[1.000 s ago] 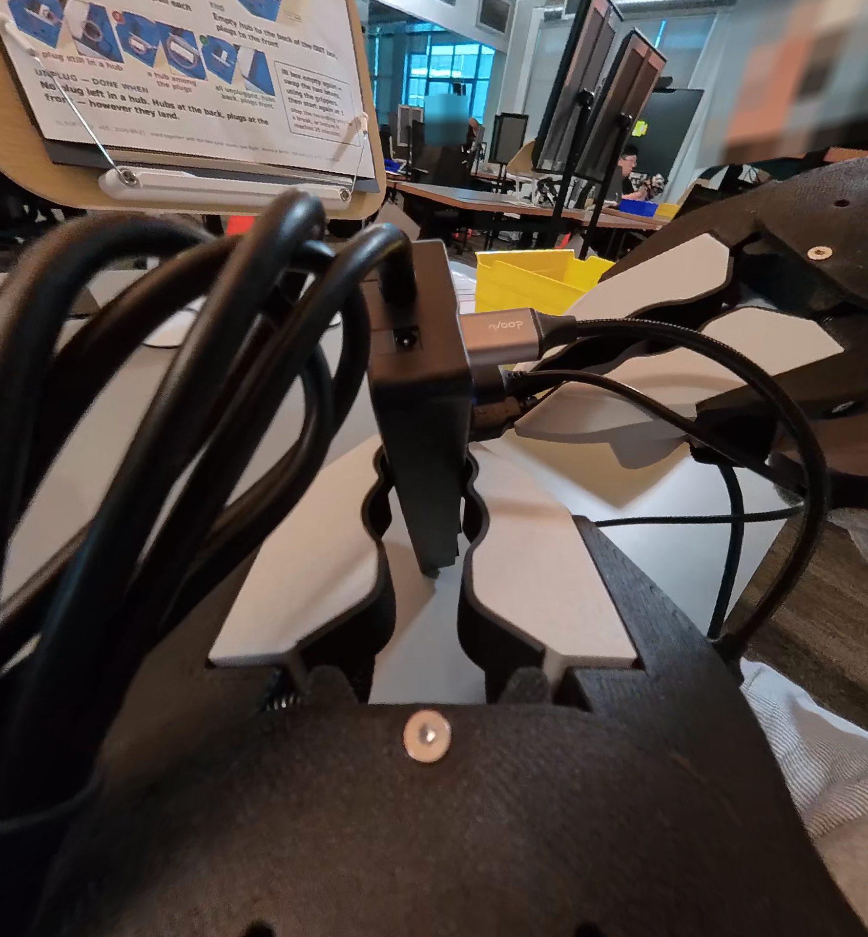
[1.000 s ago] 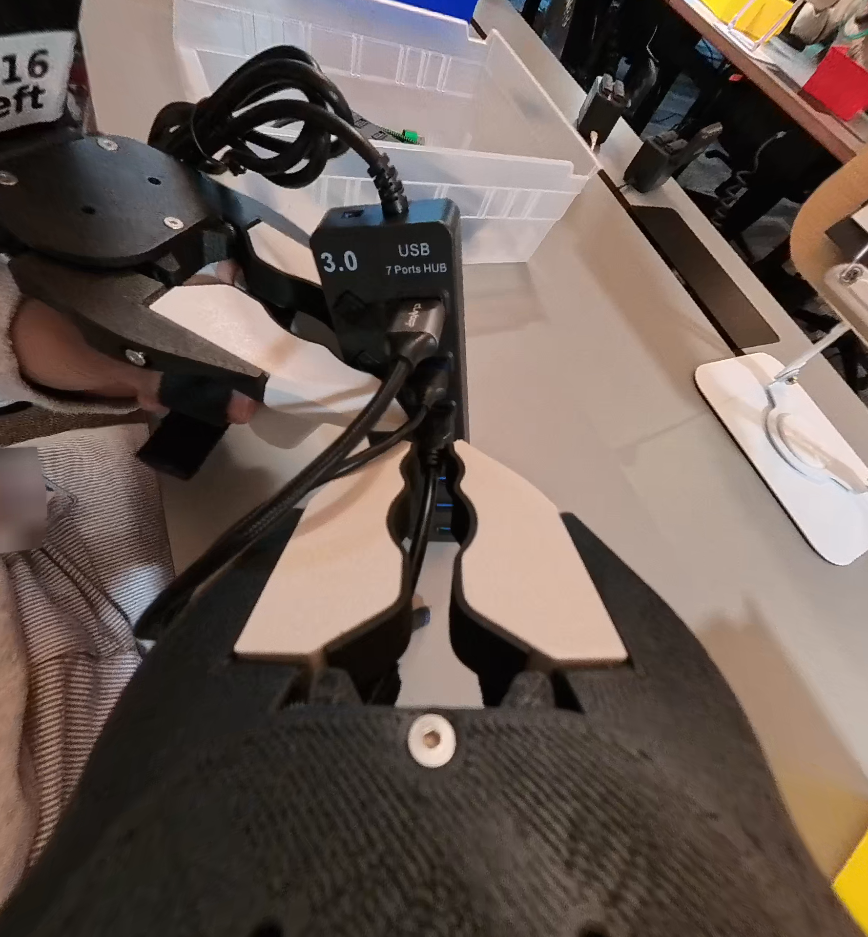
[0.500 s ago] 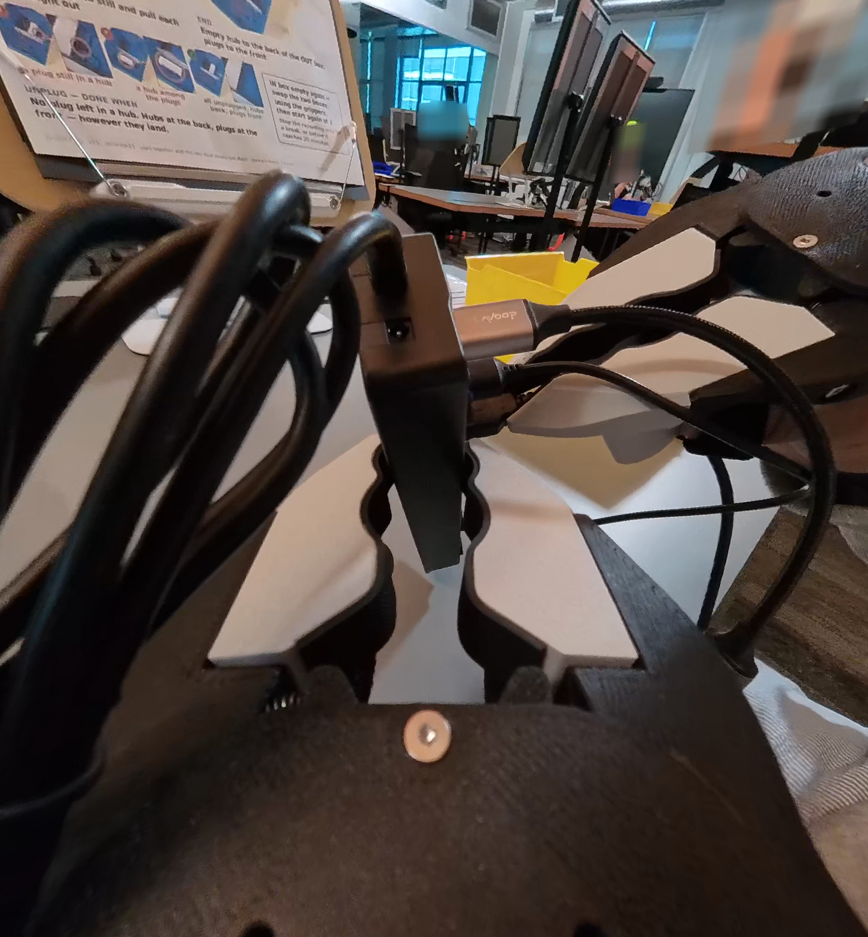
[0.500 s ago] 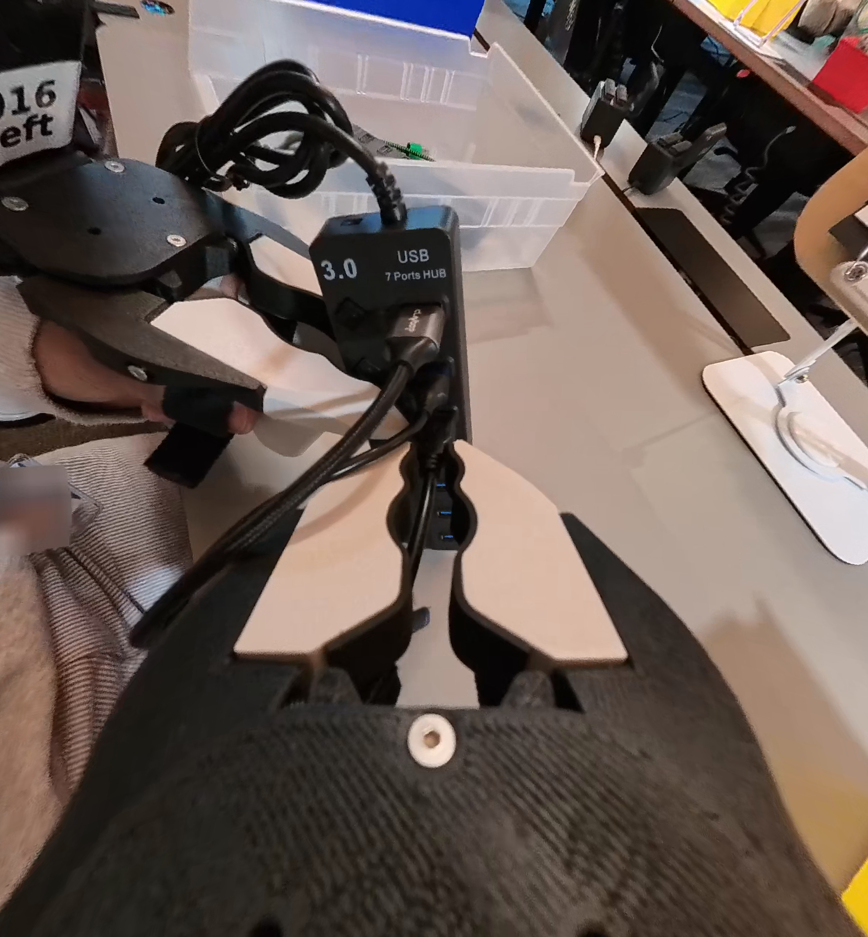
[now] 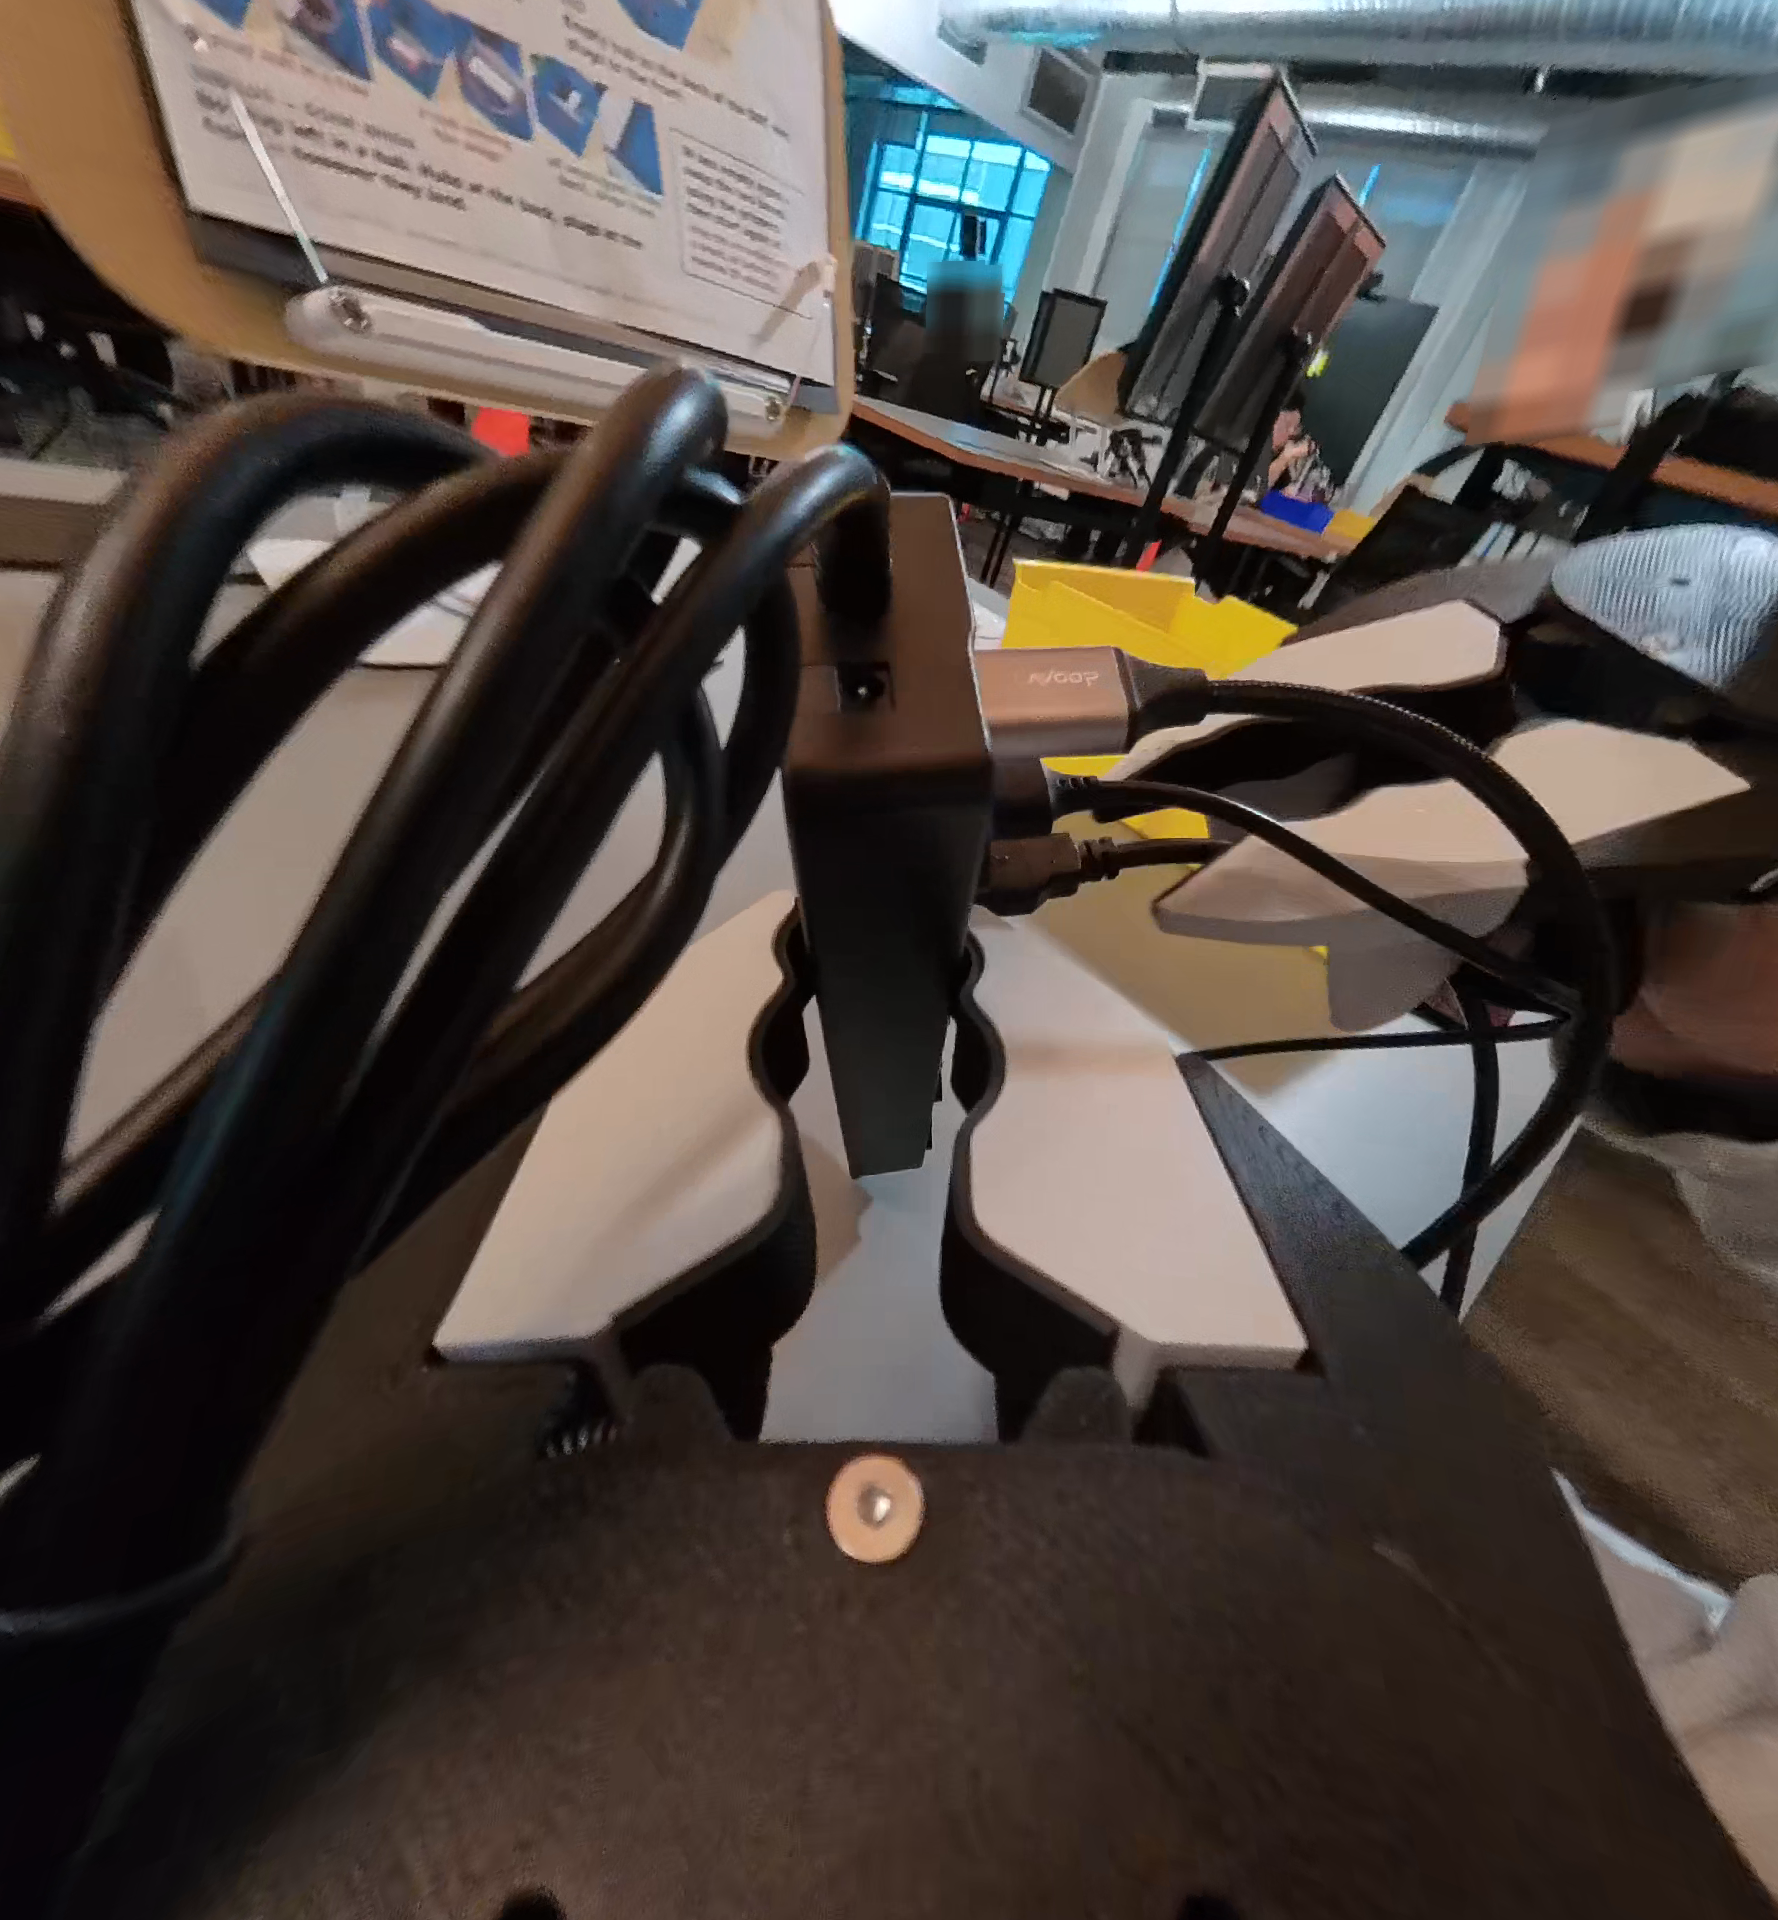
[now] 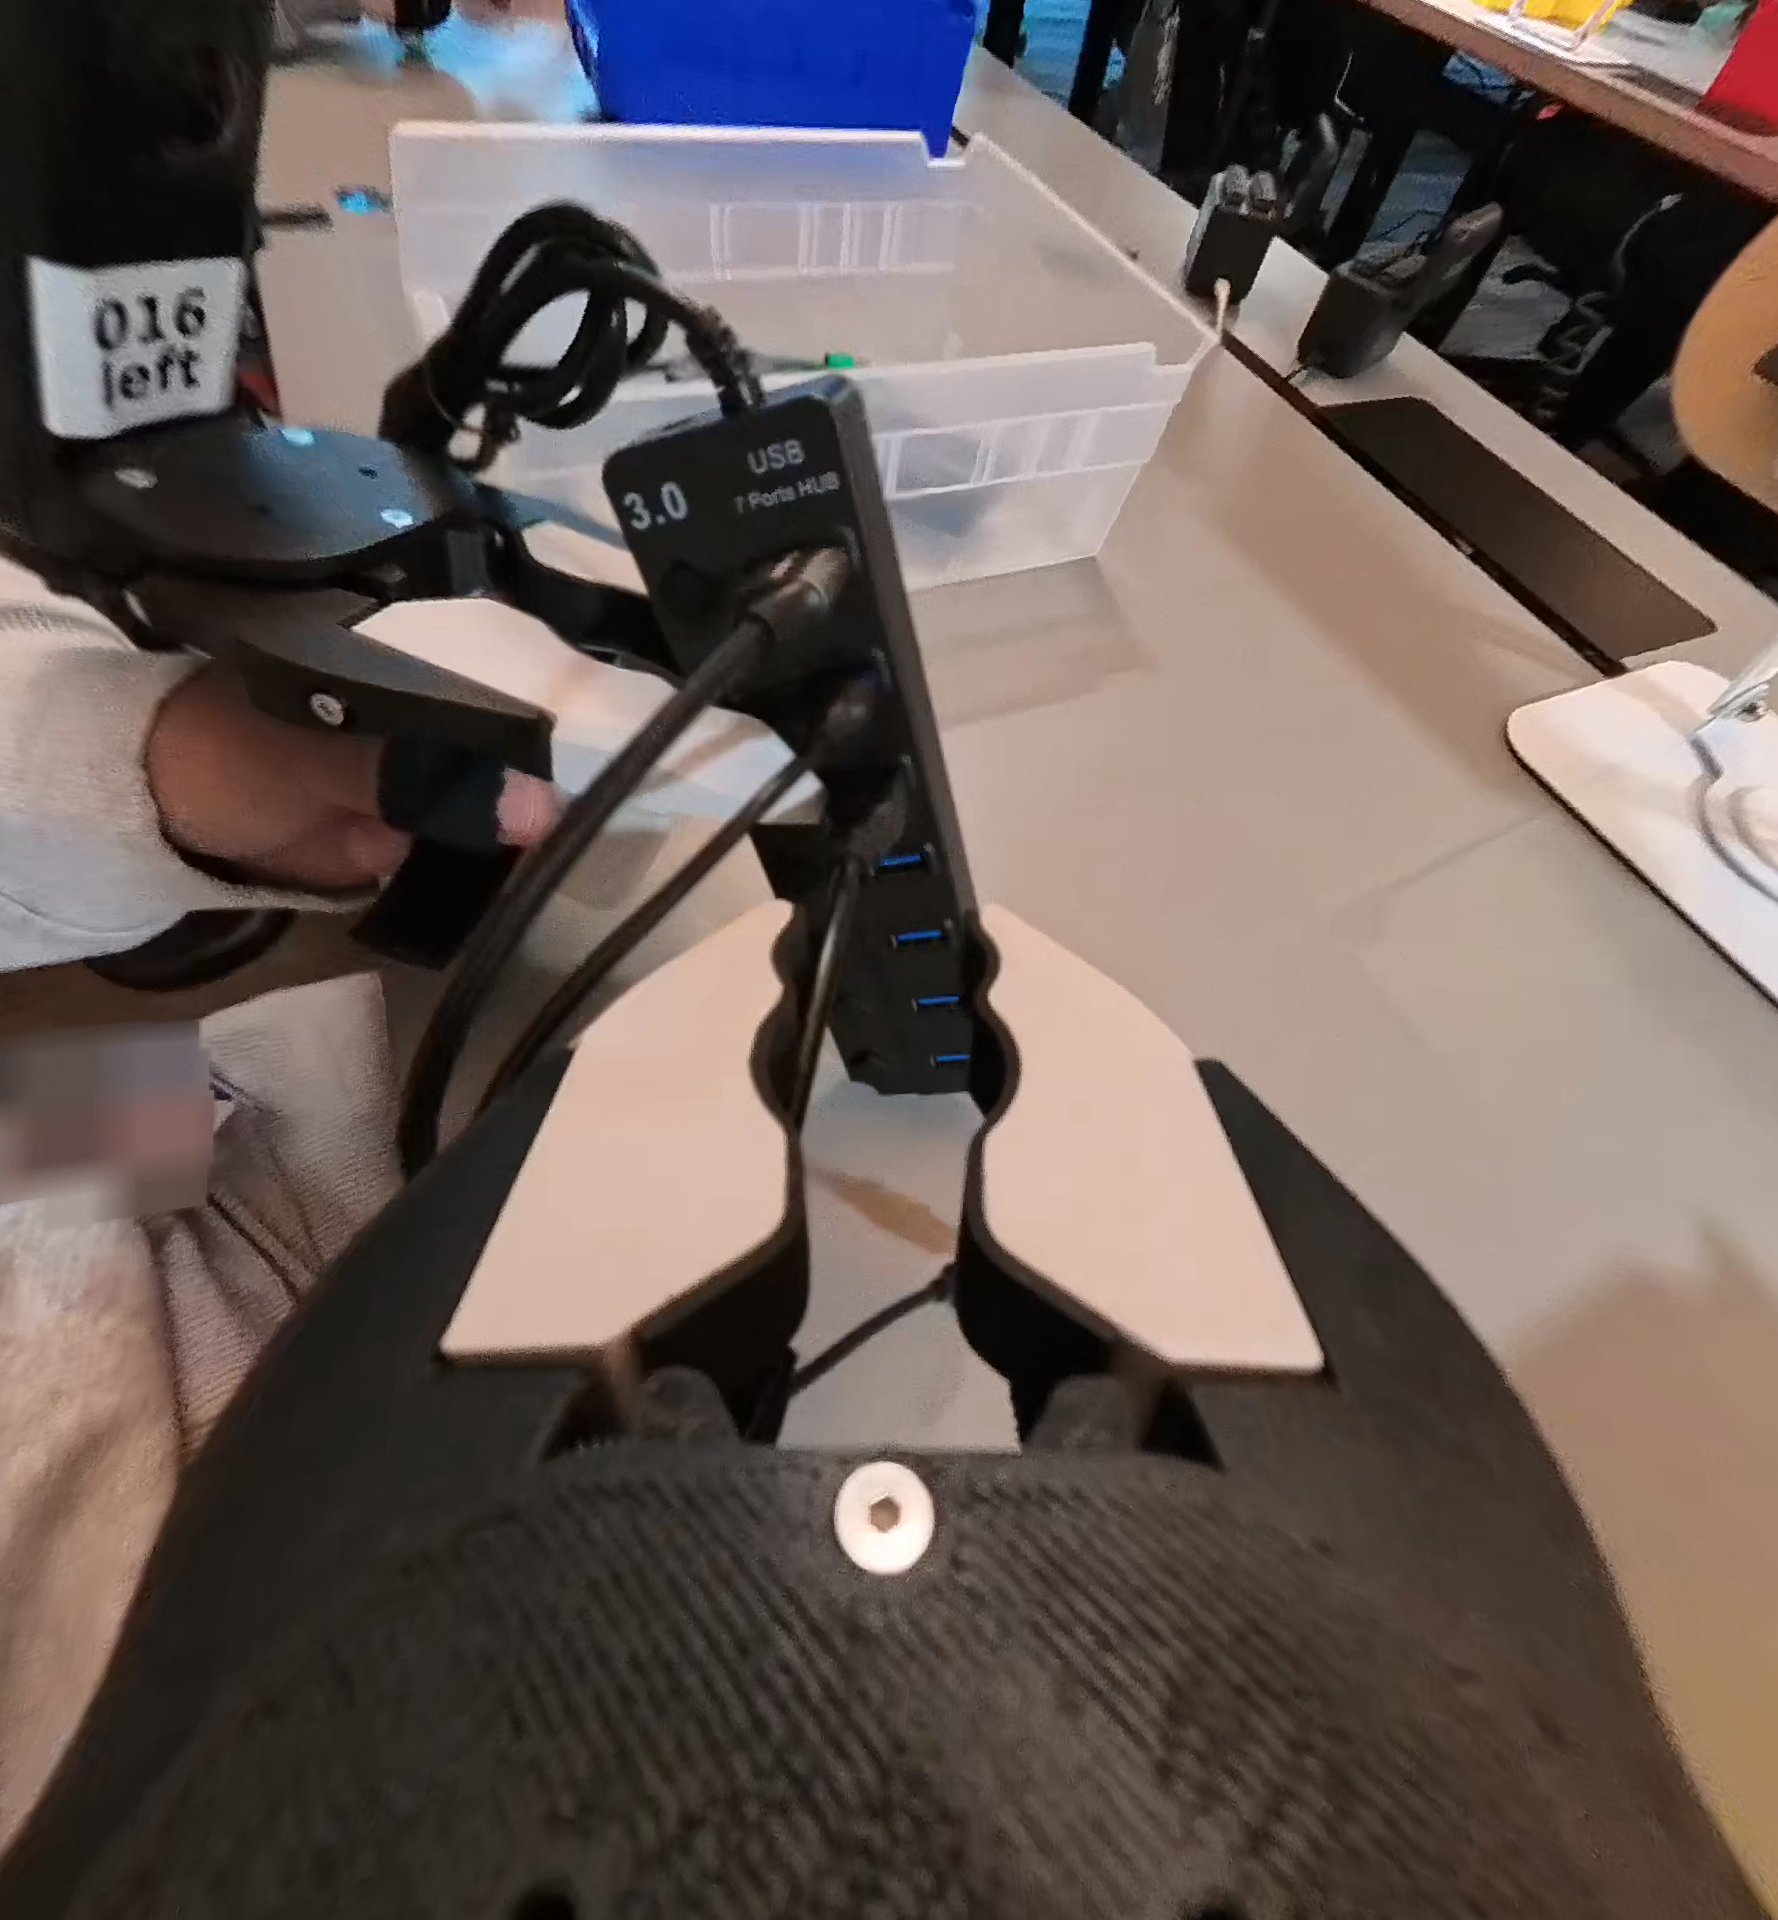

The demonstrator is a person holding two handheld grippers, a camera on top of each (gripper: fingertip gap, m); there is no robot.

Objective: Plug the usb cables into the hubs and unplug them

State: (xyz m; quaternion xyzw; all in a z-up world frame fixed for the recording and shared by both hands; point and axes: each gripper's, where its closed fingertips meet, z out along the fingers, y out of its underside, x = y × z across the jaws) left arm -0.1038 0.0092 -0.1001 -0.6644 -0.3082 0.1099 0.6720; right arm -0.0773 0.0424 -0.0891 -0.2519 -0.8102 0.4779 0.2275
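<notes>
Grey worktop underneath, busy workshop behind, with desks and monitors well back. Left gripper first: its fingers are nearly closed, pinching the narrow sides of the black hub, which stands upright between them, lifted off the worktop. From the right wrist view that gripper reaches in from the left, but its tips are hidden behind the hub.

Right gripper now: fingers parted only a little, tips flanking the hub's lower end. A thin black cable runs down through the gap; whether the pads actually bite on it I cannot tell. In the left wrist view the right gripper sits just beside the plugs, apart from the hub body.

Three plugs are seated in the upper ports: a grey one on top, two dark ones below, the lowest nearest the right fingertips. Four blue ports show empty lower down.

Coiled black lead fills the left of that view, blurred and cut off by the frame. A clear bin sits toward the far edge, a yellow bin beyond the hub.
</notes>
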